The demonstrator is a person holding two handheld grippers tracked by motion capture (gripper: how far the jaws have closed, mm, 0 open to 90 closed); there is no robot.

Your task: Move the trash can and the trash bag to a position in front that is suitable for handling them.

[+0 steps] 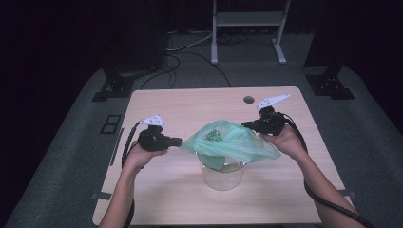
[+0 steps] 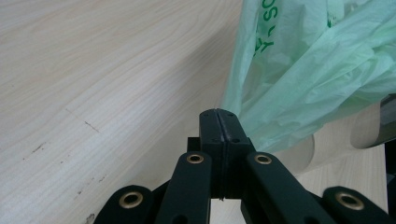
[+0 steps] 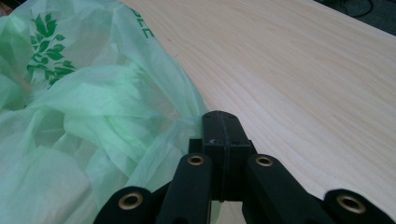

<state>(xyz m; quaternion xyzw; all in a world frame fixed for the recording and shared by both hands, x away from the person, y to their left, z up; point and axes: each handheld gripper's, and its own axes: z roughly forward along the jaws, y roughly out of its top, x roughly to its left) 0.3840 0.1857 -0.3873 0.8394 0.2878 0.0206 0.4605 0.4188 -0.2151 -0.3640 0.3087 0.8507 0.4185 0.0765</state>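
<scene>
**Thin bag being stretched over a clear bin, both grippers pinching film**

Bag (image 1: 231, 141) is sitting mid-frame in the high view, draped over the mouth of a clear bin (image 1: 222, 175) that is standing on the table (image 1: 180, 102), lower centre. Part of the bag is hanging down inside the bin; whether the edge is seated round the rim I can't tell.

Left gripper (image 1: 177, 141) is coming in from the left of the bag, right gripper (image 1: 251, 126) from its upper right. In both gripper views the jaws are standing pressed together. Left gripper (image 2: 219, 122) is looking clamped on the bag (image 2: 308, 79) edge, where the film is running straight into the jaw tips. Right gripper (image 3: 220, 126) is likewise clamped on a fold of the bag (image 3: 84, 121).

Handling, my read: very light, limp, crinkly film. It is offering no stiffness, so it is going wherever it is pulled. Likely slippery between flat pads and easy to tear if yanked. Best hold is at the open edge, on opposite sides, gathering a fold rather than a single layer. The bin is looking light too, so a sideways tug could drag or tip it.

Print: a dark green leaf motif (image 3: 49, 44) is showing at upper left of the right gripper view, with letters reading roughly "LE" (image 3: 146, 29) beside it. Green lettering (image 2: 265, 28) is running along the top of the left gripper view, too cropped to read. No brand legible.
</scene>
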